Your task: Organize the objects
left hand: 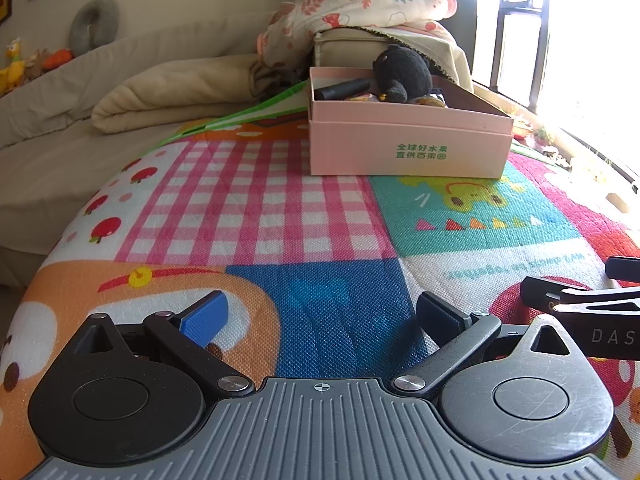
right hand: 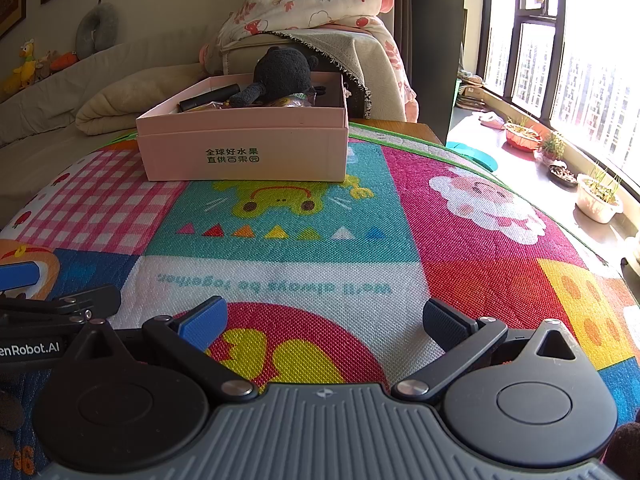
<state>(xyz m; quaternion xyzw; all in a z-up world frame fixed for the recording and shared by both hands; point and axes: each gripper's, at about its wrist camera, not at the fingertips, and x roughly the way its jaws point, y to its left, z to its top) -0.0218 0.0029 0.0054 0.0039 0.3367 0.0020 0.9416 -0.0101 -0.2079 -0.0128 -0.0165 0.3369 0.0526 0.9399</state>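
Note:
A pink cardboard box (left hand: 408,144) (right hand: 244,148) with green lettering stands on the colourful play mat (left hand: 320,216) (right hand: 320,216). Inside it sit a dark plush toy (left hand: 402,70) (right hand: 282,72), a black cylinder (left hand: 342,89) (right hand: 210,97) and some small colourful items. My left gripper (left hand: 324,316) hovers low over the mat well in front of the box, open and empty. My right gripper (right hand: 326,322) is beside it, also open and empty. Each gripper shows at the edge of the other's view: the right gripper (left hand: 580,304) and the left gripper (right hand: 60,300).
Behind the box are a beige folded blanket (left hand: 172,96), a cushion with a floral quilt (left hand: 360,4) and a sofa back with soft toys (left hand: 24,64). To the right, a window sill holds plant pots (right hand: 596,196) beyond the mat's edge.

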